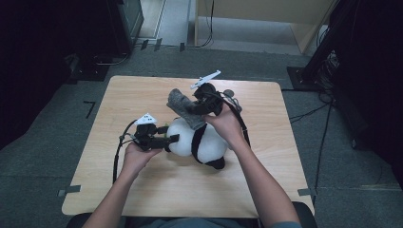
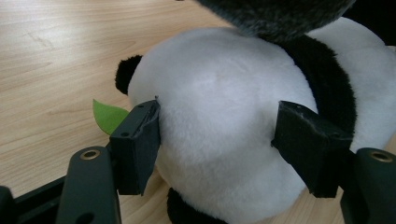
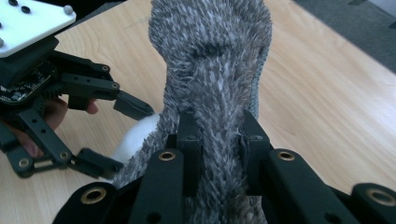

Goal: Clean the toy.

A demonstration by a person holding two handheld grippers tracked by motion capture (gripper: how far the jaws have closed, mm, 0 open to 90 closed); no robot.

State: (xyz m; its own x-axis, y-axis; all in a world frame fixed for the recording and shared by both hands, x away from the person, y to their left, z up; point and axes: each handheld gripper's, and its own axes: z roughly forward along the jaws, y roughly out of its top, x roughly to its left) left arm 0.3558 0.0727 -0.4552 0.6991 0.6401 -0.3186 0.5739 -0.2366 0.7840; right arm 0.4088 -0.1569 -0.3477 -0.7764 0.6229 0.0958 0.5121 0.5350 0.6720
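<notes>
Already mid-job: right tool point(image 3: 218, 140) clamped on grey fuzzy sock point(image 3: 212, 60), lifted above panda plush point(image 1: 197, 140), toward 12 o'clock. Left tool point(image 2: 217, 149) spread wide around panda's white body, pads pressing fur, at table point(image 1: 133, 190) centre. Left to do, judging: sock fully clear or set. No containers visible.

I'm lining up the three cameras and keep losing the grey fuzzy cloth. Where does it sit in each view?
High view: the grey fuzzy cloth lies centre, lifted over the panda plush, pinched by the right gripper.
Left gripper view: a dark grey fuzzy edge at the top, above the plush's white body.
Right gripper view: it fills the centre, clamped between the jaws.
Shared landmark: the panda plush, held by the left gripper.
</notes>
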